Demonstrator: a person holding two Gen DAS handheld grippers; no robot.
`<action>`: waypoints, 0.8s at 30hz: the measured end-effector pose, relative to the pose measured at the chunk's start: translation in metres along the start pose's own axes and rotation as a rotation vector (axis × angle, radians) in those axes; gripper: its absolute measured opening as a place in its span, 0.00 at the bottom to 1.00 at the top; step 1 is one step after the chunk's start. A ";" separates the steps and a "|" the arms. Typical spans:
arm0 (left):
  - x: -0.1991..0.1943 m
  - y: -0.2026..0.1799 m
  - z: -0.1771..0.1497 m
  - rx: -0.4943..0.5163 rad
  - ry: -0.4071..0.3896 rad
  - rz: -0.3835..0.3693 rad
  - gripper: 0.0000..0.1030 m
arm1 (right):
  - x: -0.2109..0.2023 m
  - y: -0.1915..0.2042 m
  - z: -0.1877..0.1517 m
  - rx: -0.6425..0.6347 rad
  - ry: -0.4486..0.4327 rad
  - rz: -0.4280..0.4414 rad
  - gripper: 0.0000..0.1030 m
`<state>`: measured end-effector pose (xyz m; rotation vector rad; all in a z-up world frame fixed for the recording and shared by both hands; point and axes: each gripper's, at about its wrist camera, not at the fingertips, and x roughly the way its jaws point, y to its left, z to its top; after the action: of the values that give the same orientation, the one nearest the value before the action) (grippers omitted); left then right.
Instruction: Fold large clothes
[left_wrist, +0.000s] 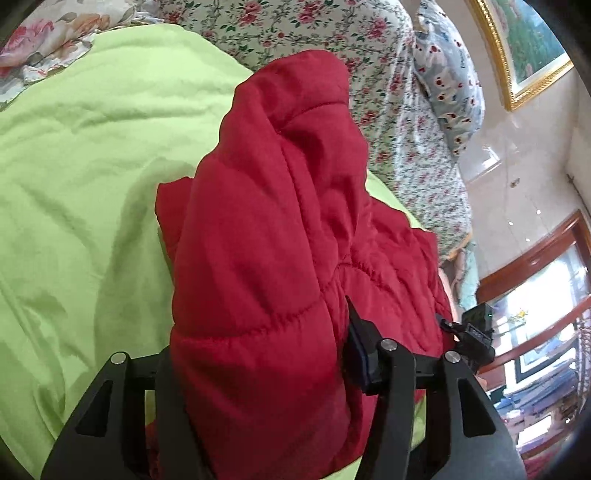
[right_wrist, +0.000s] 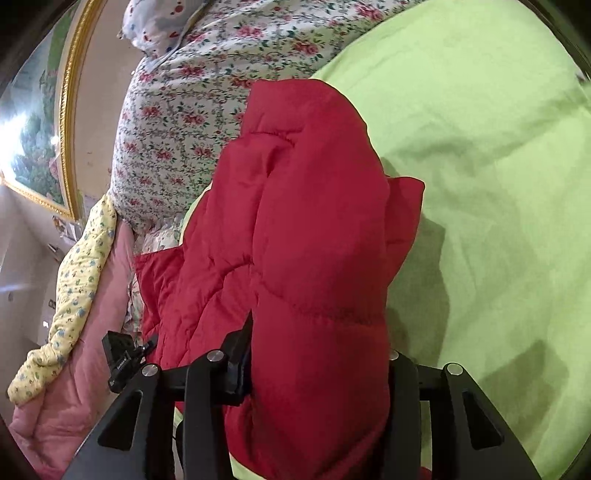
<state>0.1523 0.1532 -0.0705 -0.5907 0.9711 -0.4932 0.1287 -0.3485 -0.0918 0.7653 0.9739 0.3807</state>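
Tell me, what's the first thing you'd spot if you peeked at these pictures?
A puffy red jacket fills the middle of both views, bunched up and pinched in the left tongs and the right tongs. Under it spreads a bright green blanket, and a flowery quilt lies beyond.

Green sheet (left_wrist: 81, 177), floral quilt (left_wrist: 399, 122), gilt-framed picture (right_wrist: 44, 147), perhaps a landscape.

A puffy red quilted jacket (left_wrist: 266, 240) bulges between the left gripper's (left_wrist: 258, 373) black fingers (left_wrist: 360, 350), lime-green bedsheet (left_wrist: 85, 177) beyond.
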 end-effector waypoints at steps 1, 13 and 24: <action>0.002 0.000 0.000 0.004 -0.002 0.017 0.56 | 0.001 -0.002 0.000 0.001 -0.001 -0.006 0.45; 0.004 -0.007 -0.007 0.035 -0.039 0.178 0.80 | 0.004 0.004 -0.001 -0.033 0.000 -0.102 0.60; -0.026 -0.023 -0.011 0.108 -0.182 0.355 0.83 | -0.022 0.011 0.005 -0.075 -0.098 -0.283 0.90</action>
<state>0.1272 0.1500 -0.0446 -0.3482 0.8465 -0.1702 0.1222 -0.3565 -0.0694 0.5633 0.9549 0.1312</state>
